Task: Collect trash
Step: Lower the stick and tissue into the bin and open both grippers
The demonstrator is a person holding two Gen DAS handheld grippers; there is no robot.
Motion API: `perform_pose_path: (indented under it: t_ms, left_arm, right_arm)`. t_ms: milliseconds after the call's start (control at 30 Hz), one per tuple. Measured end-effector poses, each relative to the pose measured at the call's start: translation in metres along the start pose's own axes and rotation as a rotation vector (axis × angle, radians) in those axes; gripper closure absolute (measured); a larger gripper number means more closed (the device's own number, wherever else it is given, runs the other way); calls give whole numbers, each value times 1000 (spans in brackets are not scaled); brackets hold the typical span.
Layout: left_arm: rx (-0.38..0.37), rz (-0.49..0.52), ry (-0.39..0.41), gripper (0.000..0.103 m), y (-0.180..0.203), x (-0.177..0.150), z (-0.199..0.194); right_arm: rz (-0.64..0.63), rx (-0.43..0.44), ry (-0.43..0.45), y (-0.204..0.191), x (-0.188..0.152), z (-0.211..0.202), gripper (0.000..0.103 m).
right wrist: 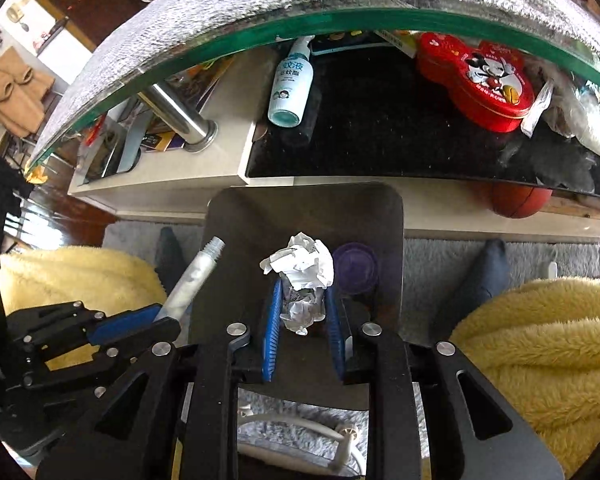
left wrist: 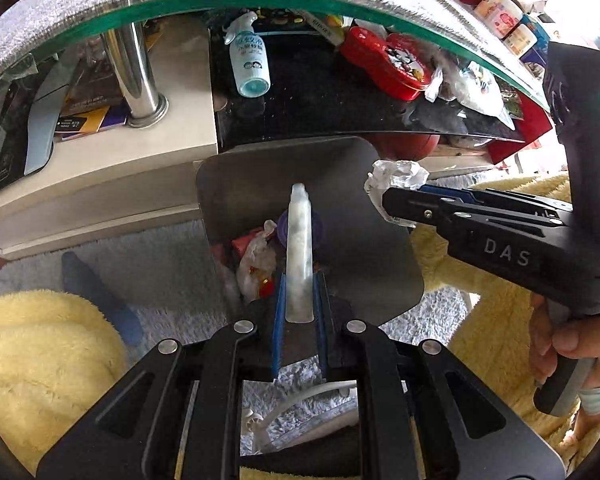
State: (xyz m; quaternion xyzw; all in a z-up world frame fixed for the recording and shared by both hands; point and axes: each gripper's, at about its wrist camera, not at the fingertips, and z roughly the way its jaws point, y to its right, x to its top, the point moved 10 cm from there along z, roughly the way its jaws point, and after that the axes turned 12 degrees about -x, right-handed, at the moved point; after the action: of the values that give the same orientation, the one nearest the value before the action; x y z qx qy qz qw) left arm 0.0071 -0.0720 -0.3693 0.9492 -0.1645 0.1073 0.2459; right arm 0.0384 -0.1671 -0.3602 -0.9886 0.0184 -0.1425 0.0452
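Inside bin (right wrist: pixel 228 216) (steel): purple cup (right wrist: pixel 355 266), wrappers (left wrist: pixel 252 256).

White crumpled paper (right wrist: pixel 300 264), whitish tube (left wrist: pixel 299 256), grey metal bin (right wrist: pixel 228 280), yellow fleece (right wrist: pixel 540 340).

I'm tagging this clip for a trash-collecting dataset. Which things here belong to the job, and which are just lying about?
Part of the job:
- squeezed tube, in the left gripper
- crumpled paper, between the right gripper jaws
- metal bin, beneath both

Lying about:
- spray bottle
- red tin
- basketball
- yellow blanket
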Motion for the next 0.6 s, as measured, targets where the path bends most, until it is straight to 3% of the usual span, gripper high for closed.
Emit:
perform_pose_path:
  t_ms: [133,333,467,533,600]
  left_arm:
    - [-6,-6,-4,88,-2,2,1]
    - [5,-24,10,71,-11,9,-8]
    - [34,-29,58,35,-18,24,-29]
    - [52,-33,94,28,-22,36,-44]
    - [63,-37,117,24,-24,48,-55]
  right_arm:
    - [12,-2,2,2,4,0,60]
    - [42,-12,25,13,17,-9,39]
    - [46,-60,80,28,36,-28,19]
    - [57,-79,120,36,49,-42,10]
    - [72,-79,149,43,61,-53,10]
